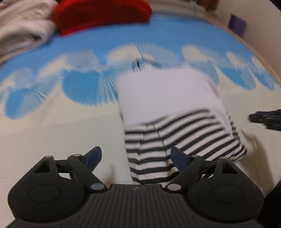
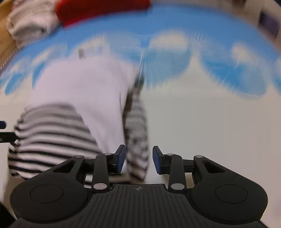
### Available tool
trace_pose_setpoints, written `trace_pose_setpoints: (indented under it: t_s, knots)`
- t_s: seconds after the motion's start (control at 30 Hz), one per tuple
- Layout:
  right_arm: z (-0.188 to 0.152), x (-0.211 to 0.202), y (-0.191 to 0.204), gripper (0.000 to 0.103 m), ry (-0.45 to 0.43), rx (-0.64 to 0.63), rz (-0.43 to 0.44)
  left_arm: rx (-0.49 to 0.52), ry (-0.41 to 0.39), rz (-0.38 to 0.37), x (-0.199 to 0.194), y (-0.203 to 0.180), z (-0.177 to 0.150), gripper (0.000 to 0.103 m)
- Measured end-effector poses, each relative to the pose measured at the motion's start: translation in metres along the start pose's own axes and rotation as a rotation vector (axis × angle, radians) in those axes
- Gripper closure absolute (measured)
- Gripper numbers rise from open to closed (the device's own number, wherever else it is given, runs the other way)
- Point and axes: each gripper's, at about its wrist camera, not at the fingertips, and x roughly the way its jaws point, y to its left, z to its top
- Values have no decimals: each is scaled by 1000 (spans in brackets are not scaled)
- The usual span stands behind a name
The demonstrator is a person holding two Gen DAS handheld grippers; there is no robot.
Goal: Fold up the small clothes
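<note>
Striped garment [image 1: 175, 122] lies flat on our blue-and-cream bedcover [image 1: 52, 126], folded into a narrow block whose long axis runs straight away from both tools: the black-and-white striped end is nearest us and the plain white end points toward the blue band beyond. From our left gripper [image 1: 136, 157] the striped end sits just ahead and to the right; its jaws stand spread wide, the right pad over the stripes, the left over bare cover, and neither presses on the cloth. From our right gripper [image 2: 138, 158] the block lies ahead and to the left, with a striped strip of its right edge running down between the blue pads [image 2: 122, 157]; the jaws are partly parted with a gap on each side, so we grip nothing. Far ahead and left of both tools rests a red cloth [image 1: 103, 15] beside a pale heap of clothes [image 1: 22, 29]. Both views are blurred, so finer folds we cannot tell.
</note>
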Motion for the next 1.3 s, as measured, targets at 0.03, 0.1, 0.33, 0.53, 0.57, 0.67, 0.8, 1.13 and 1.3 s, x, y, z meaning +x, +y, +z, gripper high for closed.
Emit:
trace_pose_setpoints:
  t_s: [0.03, 0.1, 0.33, 0.53, 0.57, 0.67, 0.8, 1.13, 1.3]
  knots:
    - [1, -18, 1, 61, -57, 13, -3, -12, -43, 11, -18, -1, -2, 4]
    - [1, -57, -1, 53, -170, 48, 4, -18, -123, 27, -53, -9, -11, 1]
    - [-60, -132, 19, 31, -342, 87, -7, -93, -205, 43, -112, -41, -79, 1]
    - [-101, -132, 41, 31, -268, 85, 20, -131, -152, 56, -92, -61, -126, 1]
    - [-103, -131, 45, 31, -263, 62, 10, -138, -145, 57, -90, -63, -126, 1]
    - [-104, -125, 52, 31, -246, 41, 0, -132, -174, 59, -90, -67, -125, 1]
    - [-101, -117, 60, 31, -229, 38, 1, -137, -179, 44, -88, -71, -123, 1]
    - [-101, -109, 87, 31, -221, -39, 24, -188, -205, 30, -88, -69, -115, 1]
    - [-98, -107, 92, 31, -220, -42, 36, -191, -197, 28, -86, -69, -115, 1]
